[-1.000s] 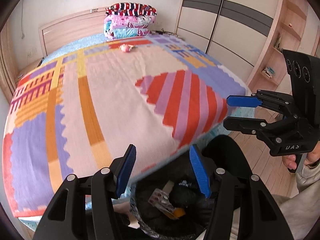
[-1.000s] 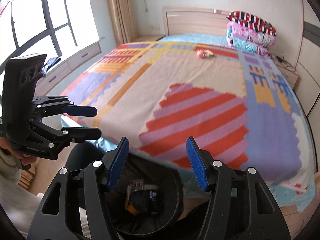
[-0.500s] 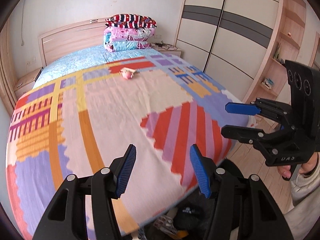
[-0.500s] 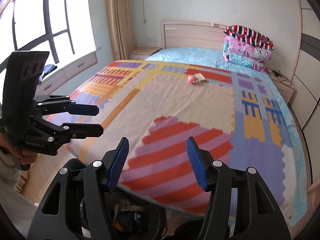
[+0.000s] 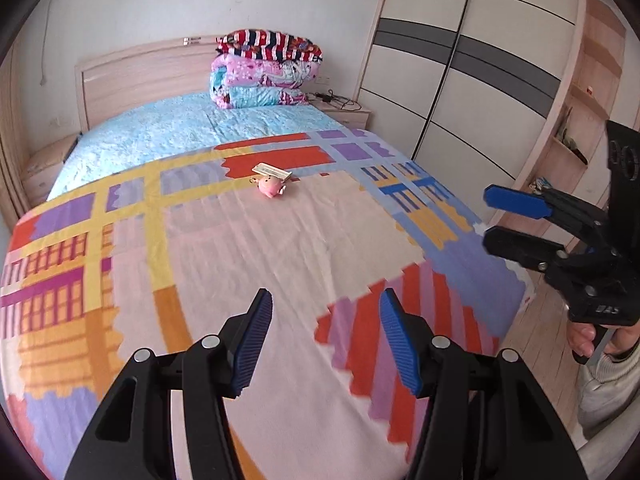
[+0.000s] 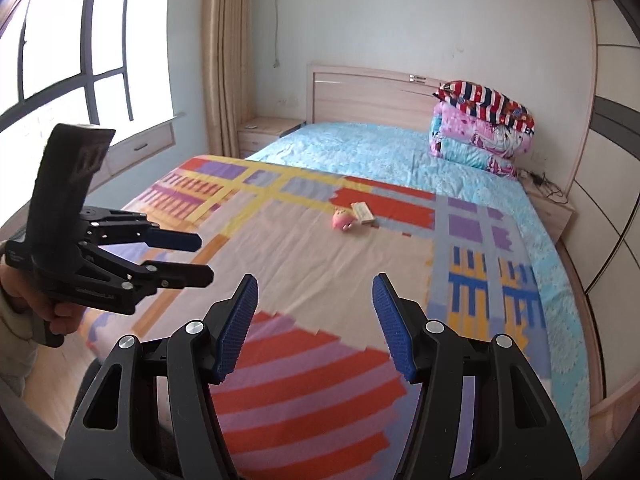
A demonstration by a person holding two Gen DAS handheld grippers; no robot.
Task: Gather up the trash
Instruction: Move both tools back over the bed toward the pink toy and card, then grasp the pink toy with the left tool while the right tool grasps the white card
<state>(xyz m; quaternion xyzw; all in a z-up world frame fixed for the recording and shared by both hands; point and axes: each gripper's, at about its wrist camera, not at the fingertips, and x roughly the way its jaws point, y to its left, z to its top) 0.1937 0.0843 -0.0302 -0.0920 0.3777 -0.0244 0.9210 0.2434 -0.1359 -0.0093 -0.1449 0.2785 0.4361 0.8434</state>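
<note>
A small pink toy-like object [image 5: 271,187] and a flat pale box [image 5: 272,171] lie side by side on the patterned bedspread, far ahead of both grippers; they also show in the right wrist view, the pink object [image 6: 342,220] and the box [image 6: 362,212]. My left gripper [image 5: 326,340] is open and empty above the bed's foot end. My right gripper [image 6: 314,326] is open and empty; in the left wrist view it shows at the right [image 5: 496,218]. The left gripper shows at the left in the right wrist view [image 6: 198,258].
A bed [image 5: 168,136] with a colourful bedspread fills both views. Folded quilts [image 5: 264,72] are stacked by the headboard. A wardrobe [image 5: 472,80] stands to the right, a nightstand [image 6: 264,134] and a window [image 6: 72,56] to the left. The trash bin's dark rim [image 6: 86,378] shows at bottom left.
Both grippers have risen and tilted up from over the black trash bin at the bed's foot; the bin has dropped out of view and the pink object and box appear nearer.
</note>
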